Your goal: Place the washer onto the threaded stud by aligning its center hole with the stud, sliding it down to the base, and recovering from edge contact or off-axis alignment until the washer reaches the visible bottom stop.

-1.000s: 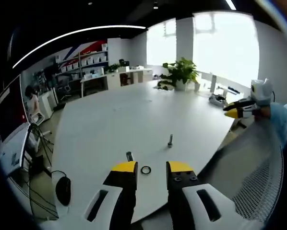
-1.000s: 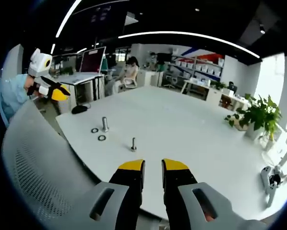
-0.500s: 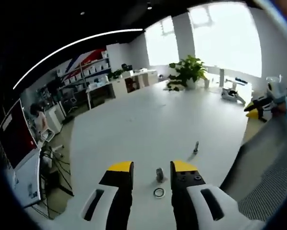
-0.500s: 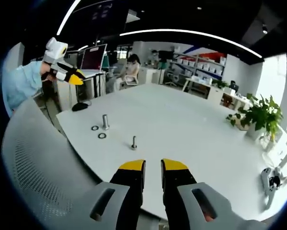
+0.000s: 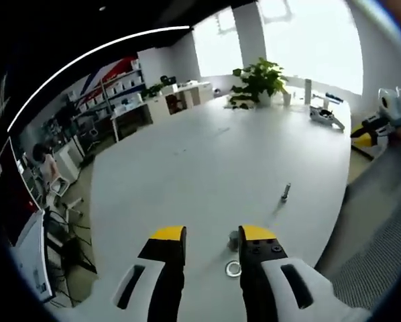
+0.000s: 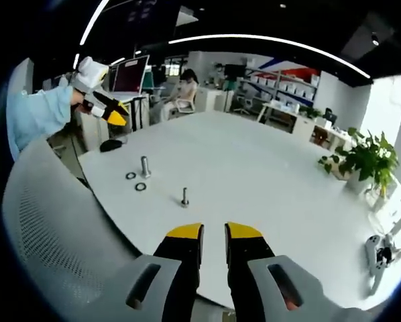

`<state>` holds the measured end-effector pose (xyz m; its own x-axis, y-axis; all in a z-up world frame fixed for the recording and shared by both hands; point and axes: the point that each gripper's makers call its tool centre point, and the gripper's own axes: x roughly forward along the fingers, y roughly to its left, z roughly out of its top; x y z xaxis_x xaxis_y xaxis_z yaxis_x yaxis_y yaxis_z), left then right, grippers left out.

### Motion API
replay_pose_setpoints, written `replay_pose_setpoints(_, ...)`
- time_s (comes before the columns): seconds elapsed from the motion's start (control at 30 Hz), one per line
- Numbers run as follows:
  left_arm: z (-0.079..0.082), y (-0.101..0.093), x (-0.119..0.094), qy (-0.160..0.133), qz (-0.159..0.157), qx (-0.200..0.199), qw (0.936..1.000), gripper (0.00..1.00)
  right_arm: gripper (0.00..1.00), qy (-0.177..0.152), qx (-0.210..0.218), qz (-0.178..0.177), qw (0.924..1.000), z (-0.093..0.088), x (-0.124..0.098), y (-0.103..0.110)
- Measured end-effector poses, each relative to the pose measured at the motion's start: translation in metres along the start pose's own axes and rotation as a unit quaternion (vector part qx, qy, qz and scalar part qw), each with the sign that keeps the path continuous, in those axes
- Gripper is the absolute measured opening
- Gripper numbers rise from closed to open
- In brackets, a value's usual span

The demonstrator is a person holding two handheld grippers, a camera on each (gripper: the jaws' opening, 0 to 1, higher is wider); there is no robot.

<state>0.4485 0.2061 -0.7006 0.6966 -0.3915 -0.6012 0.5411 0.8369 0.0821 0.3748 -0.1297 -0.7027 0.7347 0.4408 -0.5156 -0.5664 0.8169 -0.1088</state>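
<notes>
A short grey stud [image 5: 233, 237] stands on the white table [image 5: 200, 168], just inside the right finger of my left gripper [image 5: 212, 235], which is open and holds nothing. A metal washer [image 5: 233, 269] lies flat just below the stud, beside that finger. Farther right stands a small bolt [image 5: 285, 192]. In the right gripper view the tall stud [image 6: 145, 166], two washers [image 6: 131, 176] [image 6: 141, 186] and the small bolt [image 6: 185, 196] sit near the table's left edge. The left gripper [image 6: 110, 111] hovers above and left of them. My right gripper [image 6: 214, 232] is slightly open and empty, well back from the parts.
A grey mesh chair back [image 6: 46, 221] stands between me and the table edge; it is the mesh chair [image 5: 381, 268] at lower right in the left gripper view. A black mouse [image 6: 110, 145] lies at the table corner. A potted plant [image 6: 365, 161] and a person [image 6: 185, 87] are far off.
The left gripper has moved in over the table edge, so the stud and washer now lie beside its right finger. The right gripper has hardly moved.
</notes>
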Motion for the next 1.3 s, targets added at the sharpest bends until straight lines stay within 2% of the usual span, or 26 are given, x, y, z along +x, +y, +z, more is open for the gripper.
replay_pose_setpoints(0.13,-0.006,0.003,0.012,0.015,-0.012,0.008,0.9998,0.30,0.15,0.011,-0.010,-0.007,0.9999,-0.004,0.001,-0.001)
replay_pose_setpoints(0.3,-0.027,0.005,0.025,0.055,-0.025,0.013,0.9981,0.30,0.15,0.013,-0.018,-0.005,0.9997,-0.005,0.002,-0.001)
replay_pose_setpoints(0.4,-0.041,0.006,0.030,0.068,-0.026,0.004,0.9974,0.21,0.15,0.013,-0.018,-0.004,0.9998,-0.004,0.002,-0.001)
replay_pose_setpoints(0.47,-0.048,0.004,0.032,0.070,-0.029,-0.004,0.9971,0.21,0.15,0.015,-0.018,0.000,0.9997,-0.005,0.003,0.000)
replay_pose_setpoints(0.5,-0.052,0.004,0.033,0.074,-0.027,-0.005,0.9968,0.22,0.15,0.007,-0.015,0.005,0.9998,-0.002,0.002,0.001)
replay_pose_setpoints(0.53,-0.057,0.004,0.034,0.080,-0.027,-0.006,0.9964,0.23,0.15,-0.023,-0.006,0.002,0.9997,0.008,0.001,-0.001)
replay_pose_setpoints(0.6,-0.063,0.007,0.035,0.084,-0.013,-0.014,0.9963,0.22,0.15,-0.001,-0.007,-0.001,1.0000,0.001,0.002,-0.003)
replay_pose_setpoints(0.63,-0.066,0.005,0.037,0.084,-0.017,-0.012,0.9962,0.22,0.15,0.004,-0.006,0.004,1.0000,-0.001,0.003,-0.001)
replay_pose_setpoints(0.73,-0.076,0.001,0.041,0.097,-0.024,-0.018,0.9949,0.21,0.15,0.004,-0.009,0.003,0.9999,-0.001,0.003,-0.001)
replay_pose_setpoints(0.83,-0.097,-0.004,0.046,0.128,-0.031,-0.010,0.9912,0.21,0.15,0.009,-0.011,0.003,0.9999,-0.003,0.004,-0.001)
replay_pose_setpoints(0.9,-0.105,-0.007,0.050,0.134,-0.036,-0.010,0.9902,0.20,0.15,0.011,-0.012,0.003,0.9999,-0.003,0.004,-0.001)
replay_pose_setpoints(1.13,-0.124,-0.020,0.067,0.163,-0.060,-0.023,0.9845,0.17,0.15,0.008,-0.005,0.007,0.9999,-0.002,0.004,-0.001)
replay_pose_setpoints(1.2,-0.126,-0.021,0.071,0.170,-0.061,-0.025,0.9833,0.17,0.15,0.014,-0.008,0.008,0.9998,-0.004,0.005,0.000)
replay_pose_setpoints(1.3,-0.127,-0.019,0.076,0.170,-0.056,-0.024,0.9836,0.11,0.15,0.013,-0.011,0.002,0.9999,-0.004,0.005,-0.003)
